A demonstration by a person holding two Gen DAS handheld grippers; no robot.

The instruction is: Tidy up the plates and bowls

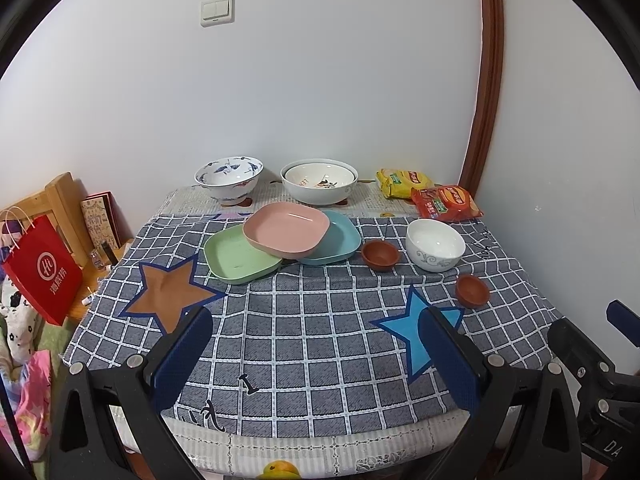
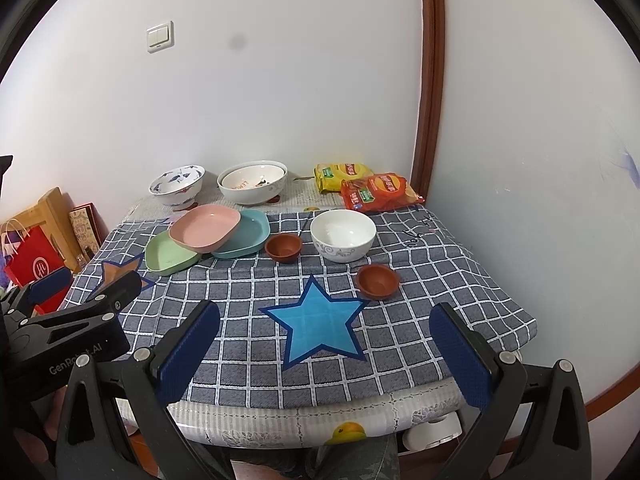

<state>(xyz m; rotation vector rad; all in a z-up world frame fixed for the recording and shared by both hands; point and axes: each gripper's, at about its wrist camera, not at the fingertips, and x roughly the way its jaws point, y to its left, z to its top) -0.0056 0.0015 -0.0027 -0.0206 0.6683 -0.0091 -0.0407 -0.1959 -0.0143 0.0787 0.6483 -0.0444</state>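
On the checked cloth, a pink plate (image 1: 286, 229) (image 2: 205, 226) lies tilted over a green plate (image 1: 240, 258) (image 2: 170, 257) and a teal plate (image 1: 334, 242) (image 2: 246, 236). Two small brown bowls (image 1: 380, 255) (image 1: 472, 290) (image 2: 283, 247) (image 2: 377, 280) flank a white bowl (image 1: 435, 244) (image 2: 343, 234). A blue-patterned bowl (image 1: 229, 178) (image 2: 178, 185) and a big white bowl (image 1: 319, 180) (image 2: 253, 181) stand at the back. My left gripper (image 1: 316, 322) is open and empty above the front of the table. My right gripper (image 2: 326, 316) is open and empty over the blue star.
Yellow (image 1: 402, 182) (image 2: 340, 174) and red (image 1: 446, 202) (image 2: 380, 192) snack bags lie at the back right by the wall corner. A red paper bag (image 1: 40, 268) and wooden furniture (image 1: 60, 208) stand left of the table. The left gripper's body (image 2: 72, 320) shows at the right wrist view's left.
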